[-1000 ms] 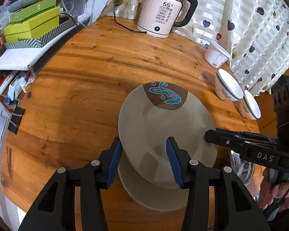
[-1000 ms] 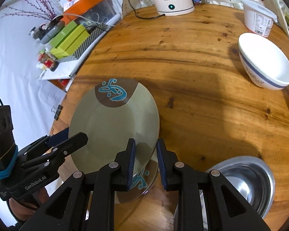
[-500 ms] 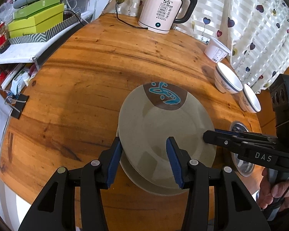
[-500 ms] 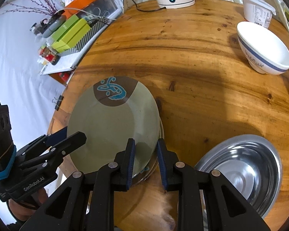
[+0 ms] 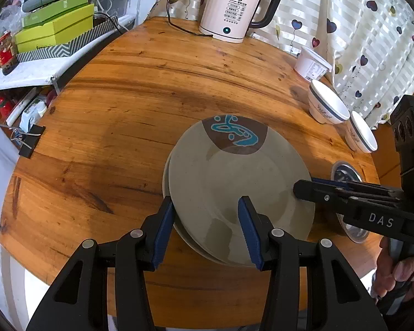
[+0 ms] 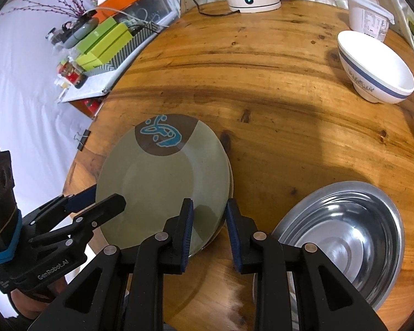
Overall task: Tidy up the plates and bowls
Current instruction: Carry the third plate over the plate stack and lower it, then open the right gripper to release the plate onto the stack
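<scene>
A grey-green plate point(image 5: 234, 187) with a brown patch and blue drawing lies on top of a second plate point(image 5: 196, 245) on the round wooden table point(image 5: 124, 110). It also shows in the right wrist view point(image 6: 162, 182). My left gripper point(image 5: 205, 220) is open, its jaws astride the plates' near rim. My right gripper point(image 6: 208, 220) is open, its jaws either side of the plates' right rim. Two white bowls with blue bands point(image 5: 327, 106) point(image 5: 361, 135) stand at the far right. A steel bowl point(image 6: 342, 237) sits right of the plates.
A white electric kettle point(image 5: 231, 8) with its cord stands at the table's back. A white plastic tub point(image 5: 310, 64) is beside the curtain. Green boxes point(image 5: 55, 30) sit on a shelf to the left. The table's near edge is close below the plates.
The top plate came down onto the lower plate and now lies nearly flush on it. My right gripper's jaws widened and let go of its rim. Both grippers moved with it.
</scene>
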Motion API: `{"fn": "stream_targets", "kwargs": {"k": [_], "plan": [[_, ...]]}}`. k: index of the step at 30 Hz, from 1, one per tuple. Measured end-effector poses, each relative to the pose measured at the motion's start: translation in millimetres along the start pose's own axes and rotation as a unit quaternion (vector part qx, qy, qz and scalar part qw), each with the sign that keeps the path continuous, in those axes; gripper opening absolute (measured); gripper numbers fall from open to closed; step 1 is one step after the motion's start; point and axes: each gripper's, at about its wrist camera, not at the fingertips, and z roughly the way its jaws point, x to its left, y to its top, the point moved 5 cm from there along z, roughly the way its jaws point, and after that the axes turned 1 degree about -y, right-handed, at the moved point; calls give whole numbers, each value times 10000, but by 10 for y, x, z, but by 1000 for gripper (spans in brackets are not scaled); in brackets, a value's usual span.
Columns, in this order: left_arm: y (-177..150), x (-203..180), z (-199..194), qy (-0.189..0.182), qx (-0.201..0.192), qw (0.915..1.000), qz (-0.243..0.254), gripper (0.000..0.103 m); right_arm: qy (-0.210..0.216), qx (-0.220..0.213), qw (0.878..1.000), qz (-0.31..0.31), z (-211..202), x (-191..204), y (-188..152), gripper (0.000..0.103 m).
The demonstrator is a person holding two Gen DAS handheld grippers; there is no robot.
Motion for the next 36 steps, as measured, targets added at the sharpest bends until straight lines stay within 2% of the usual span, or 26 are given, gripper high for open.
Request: {"fn": "stream_targets", "kwargs": {"k": [12, 23, 31, 36], "plan": [[-26, 21, -13, -31, -124, 9999, -20, 47, -72, -68, 9998, -176, 38, 38, -29, 29], [-35, 80, -38, -189, -218, 9995, -111, 49, -52, -152, 9998, -154, 11, 35, -30, 29], [46, 178, -134, -247, -482, 9983, -203, 49, -43, -288, 9995, -101, -51, -5, -9, 29], [72, 176, -58, -322, -419, 9984, -198, 49, -41, -314, 9994, -133, -44, 5, -11, 27]]}}
